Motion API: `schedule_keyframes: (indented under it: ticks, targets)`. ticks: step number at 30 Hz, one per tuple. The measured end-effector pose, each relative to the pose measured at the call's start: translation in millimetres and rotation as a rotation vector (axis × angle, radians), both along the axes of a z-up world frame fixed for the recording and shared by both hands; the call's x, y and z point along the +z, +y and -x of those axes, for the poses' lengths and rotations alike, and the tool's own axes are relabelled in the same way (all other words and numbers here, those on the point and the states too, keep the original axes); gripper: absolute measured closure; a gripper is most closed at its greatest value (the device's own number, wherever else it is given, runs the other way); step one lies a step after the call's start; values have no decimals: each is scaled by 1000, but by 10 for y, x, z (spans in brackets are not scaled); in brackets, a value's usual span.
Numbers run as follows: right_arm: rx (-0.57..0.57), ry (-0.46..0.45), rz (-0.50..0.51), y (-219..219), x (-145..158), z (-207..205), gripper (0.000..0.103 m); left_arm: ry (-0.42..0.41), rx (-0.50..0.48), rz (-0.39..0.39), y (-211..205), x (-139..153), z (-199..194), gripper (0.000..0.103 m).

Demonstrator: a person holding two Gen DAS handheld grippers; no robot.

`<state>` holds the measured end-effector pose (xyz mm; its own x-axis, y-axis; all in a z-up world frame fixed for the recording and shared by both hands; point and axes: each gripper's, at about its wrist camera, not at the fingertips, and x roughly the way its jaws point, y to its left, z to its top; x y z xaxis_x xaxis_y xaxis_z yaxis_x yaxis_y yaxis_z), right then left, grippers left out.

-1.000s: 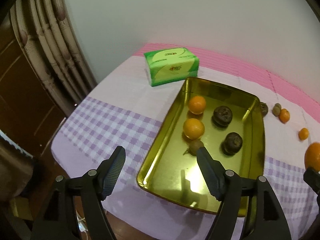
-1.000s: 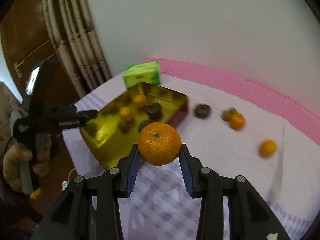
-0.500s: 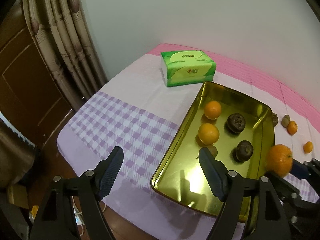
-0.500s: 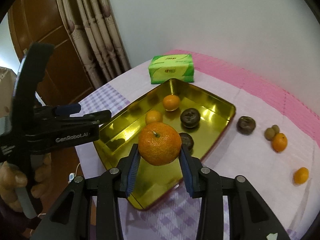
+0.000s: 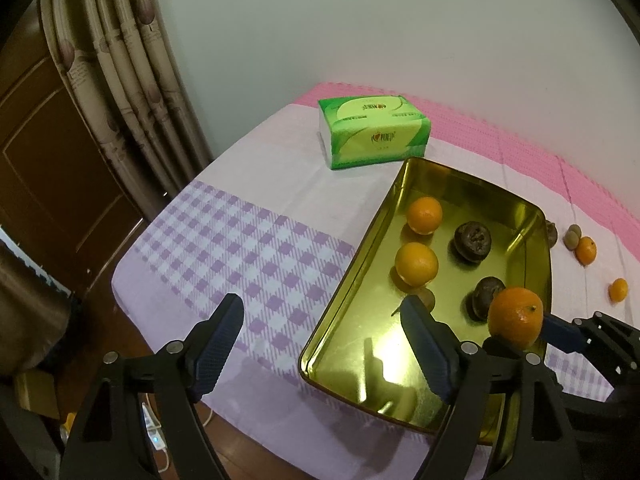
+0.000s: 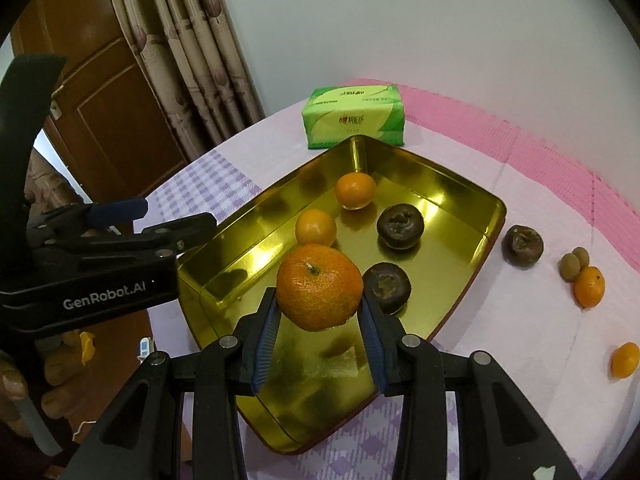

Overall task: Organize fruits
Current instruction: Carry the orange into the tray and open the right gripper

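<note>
Right jaws: we see the right gripper (image 6: 319,322) pinching a large orange (image 6: 319,286) between its two blue pads, stem side up, the fruit held in the air over the near half of the gold tray (image 6: 460,196).
Right pose: our right tool reaches in from the near side, tilted downward toward the tray floor; in the left wrist view it enters from the right edge, carrying the orange (image 5: 516,317) above the tray's right wall.
Left jaws: the left gripper (image 5: 320,350) is spread wide and holds nothing; one finger hangs over the checked cloth, the other over the tray's near left part.
Just past the orange: two small oranges (image 6: 316,227) and (image 6: 355,191) lie in a row on the tray, with two dark wrinkled fruits (image 6: 387,287) and (image 6: 400,226) to their right.
Behind a finger: a small brown fruit (image 5: 425,297) lies in the tray, partly hidden by the left tool.
Right of the jaws: outside the tray, on the surface (image 6: 532,320), we see a third dark fruit (image 6: 522,247), two small green-brown fruits (image 6: 574,264) touching an orange (image 6: 589,286), and one more orange (image 6: 625,359) well apart.
Far beyond: a green tissue pack (image 6: 354,116) sits just behind the tray's far corner.
Left side: curtains (image 6: 192,48) and a wooden door (image 6: 100,92).
</note>
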<state>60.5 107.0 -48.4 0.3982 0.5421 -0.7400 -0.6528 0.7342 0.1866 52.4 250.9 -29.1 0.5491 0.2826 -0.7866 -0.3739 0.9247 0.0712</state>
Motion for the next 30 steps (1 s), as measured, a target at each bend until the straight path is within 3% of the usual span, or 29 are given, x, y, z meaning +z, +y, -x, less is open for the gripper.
schedule_keyframes:
  ticks: [30]
  targets:
    - [-28, 29, 15, 127, -118, -315, 66, 27, -14, 1, -19, -61, -30, 18]
